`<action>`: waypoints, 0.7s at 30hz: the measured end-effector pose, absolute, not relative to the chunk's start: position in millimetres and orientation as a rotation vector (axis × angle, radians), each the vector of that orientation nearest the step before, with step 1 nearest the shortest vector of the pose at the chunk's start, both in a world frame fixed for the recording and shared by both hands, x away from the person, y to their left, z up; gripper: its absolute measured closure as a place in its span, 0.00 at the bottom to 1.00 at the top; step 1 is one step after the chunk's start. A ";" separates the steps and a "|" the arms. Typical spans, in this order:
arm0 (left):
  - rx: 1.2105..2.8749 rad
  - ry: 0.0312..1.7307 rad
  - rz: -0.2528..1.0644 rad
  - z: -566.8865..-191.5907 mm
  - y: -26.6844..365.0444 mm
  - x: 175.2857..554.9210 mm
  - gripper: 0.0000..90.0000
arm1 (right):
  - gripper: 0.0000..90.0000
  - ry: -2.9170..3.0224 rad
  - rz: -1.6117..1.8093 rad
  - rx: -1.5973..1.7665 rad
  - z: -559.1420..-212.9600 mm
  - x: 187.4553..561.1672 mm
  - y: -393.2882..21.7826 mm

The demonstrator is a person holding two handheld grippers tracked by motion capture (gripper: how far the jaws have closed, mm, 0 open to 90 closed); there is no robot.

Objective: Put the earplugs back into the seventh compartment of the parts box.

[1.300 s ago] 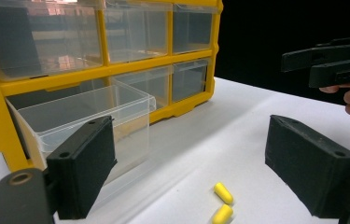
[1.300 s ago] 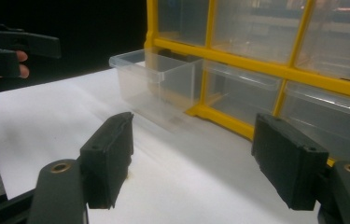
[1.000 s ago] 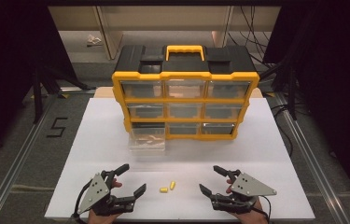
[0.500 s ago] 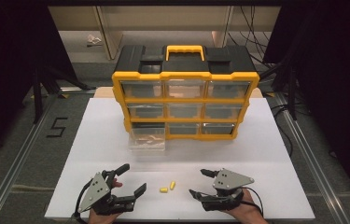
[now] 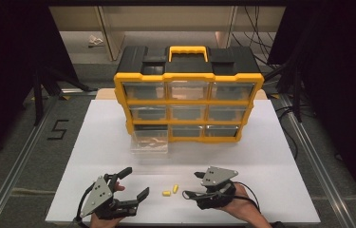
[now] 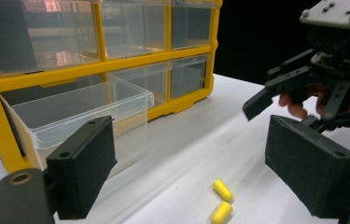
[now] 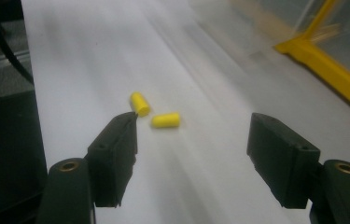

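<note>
Two small yellow foam plugs lie side by side on the white table near its front edge; the left gripper view has them low down. My left gripper stands open just left of them, jaws wide apart. My right gripper points left at the plugs from their right. Its jaws have just been closing a little but remain open with nothing between them. The plugs lie just ahead of its left finger.
A yellow and black drawer organizer stands mid-table, its yellow frame at the right gripper view's edge. Its bottom-left clear drawer is pulled out onto the table. Dark floor and metal rails surround the table.
My right gripper has slid left along the table's front edge toward the two plugs and turned its jaws to face them. The left gripper has stayed put.
</note>
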State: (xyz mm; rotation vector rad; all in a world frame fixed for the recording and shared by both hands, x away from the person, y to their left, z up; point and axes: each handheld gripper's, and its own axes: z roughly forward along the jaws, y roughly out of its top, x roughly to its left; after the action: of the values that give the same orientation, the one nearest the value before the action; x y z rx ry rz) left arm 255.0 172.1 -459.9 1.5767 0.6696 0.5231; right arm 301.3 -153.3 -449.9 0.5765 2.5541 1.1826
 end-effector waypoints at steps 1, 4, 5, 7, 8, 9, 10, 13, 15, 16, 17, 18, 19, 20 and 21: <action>1.577 0.669 0.523 -459.8 172.1 254.9 0.18 | 0.39 2.562 1.171 0.569 -450.8 302.0 -150.7; 1.577 0.668 0.523 -459.7 172.0 254.8 0.18 | 0.41 2.597 1.132 0.556 -453.8 304.1 -141.5; 1.577 0.669 0.524 -459.7 172.1 254.8 0.18 | 0.42 2.608 1.119 0.548 -454.7 305.2 -138.5; 1.576 0.670 0.525 -459.6 172.2 254.8 0.18 | 0.42 2.625 1.095 0.557 -456.5 308.3 -132.9; 1.576 0.670 0.525 -459.6 172.2 254.8 0.18 | 0.42 2.625 1.095 0.557 -456.5 308.3 -132.9; 1.576 0.670 0.526 -459.6 172.1 254.7 0.18 | 0.42 2.633 1.094 0.566 -457.7 311.7 -130.0; 1.576 0.669 0.526 -459.5 172.0 254.7 0.18 | 0.42 2.633 1.094 0.566 -457.7 311.7 -130.0; 1.576 0.667 0.525 -459.3 171.8 254.4 0.18 | 0.44 2.655 1.072 0.585 -460.2 316.3 -121.9; 1.576 0.665 0.525 -459.1 172.0 254.2 0.18 | 0.45 2.668 1.055 0.591 -462.2 318.4 -117.0; 1.576 0.665 0.525 -459.1 172.0 254.2 0.18 | 0.45 2.668 1.055 0.591 -462.2 318.4 -117.0; 1.576 0.664 0.525 -458.9 172.0 254.1 0.18 | 0.46 2.673 1.055 0.584 -463.2 319.7 -115.2; 1.576 0.662 0.525 -458.8 172.1 254.0 0.18 | 0.47 2.682 1.047 0.583 -464.8 320.9 -112.4; 1.575 0.663 0.525 -458.7 172.1 253.8 0.18 | 0.49 2.700 1.036 0.583 -467.7 322.4 -108.7; 1.574 0.663 0.525 -458.6 172.1 253.7 0.18 | 0.49 2.700 1.036 0.583 -467.7 322.4 -108.7; 1.574 0.663 0.525 -458.5 172.1 253.7 0.18 | 0.49 2.704 1.035 0.579 -469.1 323.0 -107.6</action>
State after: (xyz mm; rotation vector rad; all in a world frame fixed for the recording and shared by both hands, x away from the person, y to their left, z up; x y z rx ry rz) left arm 253.7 172.1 -458.5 1.5739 0.6634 0.5248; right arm 323.0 -107.6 -469.1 0.5785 2.7036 1.0349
